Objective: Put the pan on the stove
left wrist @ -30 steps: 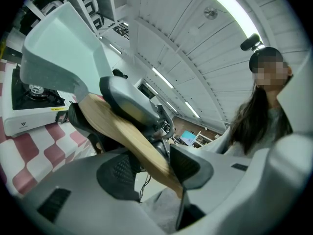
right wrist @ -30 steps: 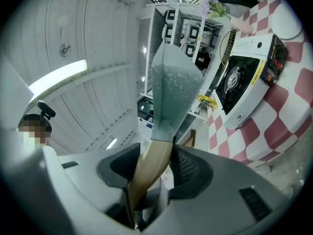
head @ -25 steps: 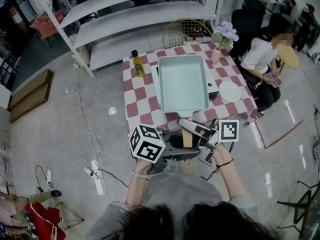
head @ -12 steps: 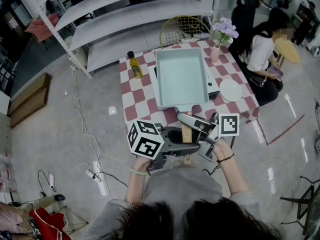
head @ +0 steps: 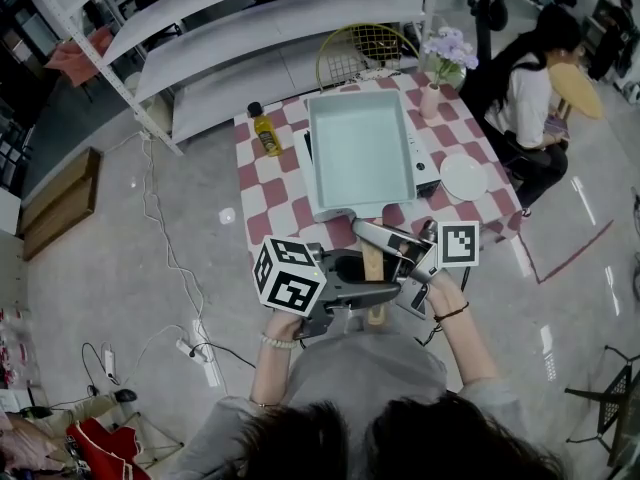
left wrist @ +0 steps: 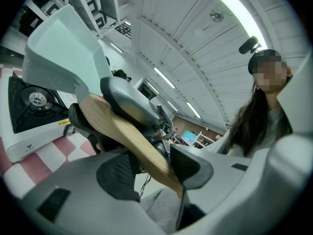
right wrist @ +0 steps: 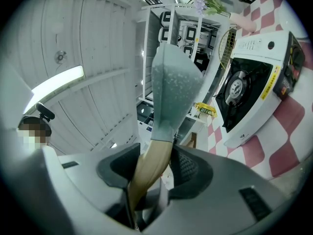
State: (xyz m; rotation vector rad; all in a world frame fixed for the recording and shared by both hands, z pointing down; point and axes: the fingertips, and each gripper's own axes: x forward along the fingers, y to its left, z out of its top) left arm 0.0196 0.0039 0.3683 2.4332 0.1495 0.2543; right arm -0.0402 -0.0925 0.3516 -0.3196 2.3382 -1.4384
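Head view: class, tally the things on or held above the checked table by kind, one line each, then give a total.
pan: 1
stove: 1
bottle: 1
vase of flowers: 1
white plate: 1
Total: 5

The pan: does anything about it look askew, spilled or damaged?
Nothing looks spilled or damaged. The pan is only off its place: it hangs above the stove, not resting on it, with the jaws of the left gripper and right gripper both closed on its wooden handle.
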